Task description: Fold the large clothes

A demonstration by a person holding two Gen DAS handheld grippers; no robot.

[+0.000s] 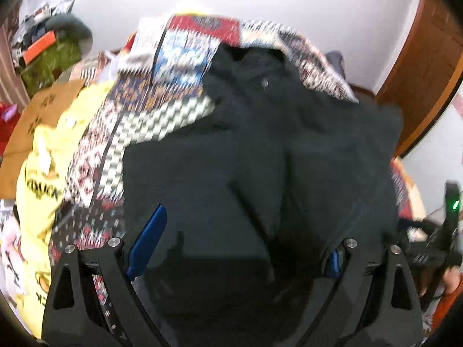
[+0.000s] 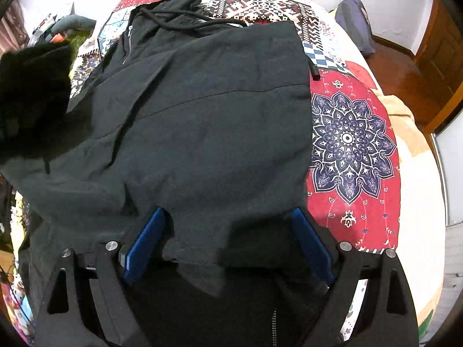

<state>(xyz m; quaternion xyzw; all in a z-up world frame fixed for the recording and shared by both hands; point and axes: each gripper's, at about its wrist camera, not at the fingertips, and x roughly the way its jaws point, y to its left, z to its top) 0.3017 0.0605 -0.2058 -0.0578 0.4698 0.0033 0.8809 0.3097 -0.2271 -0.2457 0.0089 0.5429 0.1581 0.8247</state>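
Right wrist view: the right gripper [image 2: 225, 243] has its jaws spread wide over the near hem of the black hooded jacket [image 2: 202, 121]; the blue pads [image 2: 144, 248] stand apart with cloth lying between them, and neither appears to press on it, so I read this as a release or a re-set, not a grip. Outward from there, the jacket lies on the patchwork bedspread [image 2: 353, 144]; its right side is turned in to a fairly straight edge, the hood and drawcord [image 2: 179, 20] sit at the far end, and a zip [image 2: 128, 44] shows near the collar. At the left edge a dark fold of cloth hangs raised and out of focus.

In the left wrist view, which is blurred, the left gripper [image 1: 231, 248] also shows its pads apart above the same dark cloth; one pad is plain, the other half hidden by the jacket, and I cannot tell whether any fabric is pinched. A yellow printed garment [image 1: 43, 173] lies on the bed just beside the jacket, and the other hand-held gripper shows at the right edge.

The step in hand looks like laying the sides in before folding the length. To do it well: take the hem by both layers at its corners, not the top layer alone; keep the folded right edge straight while the left side is brought across to match it; tuck the drawcord and hood inside the outline first, lest they trail out; smooth the creases near the middle before the next fold; keep clear of the yellow garment.
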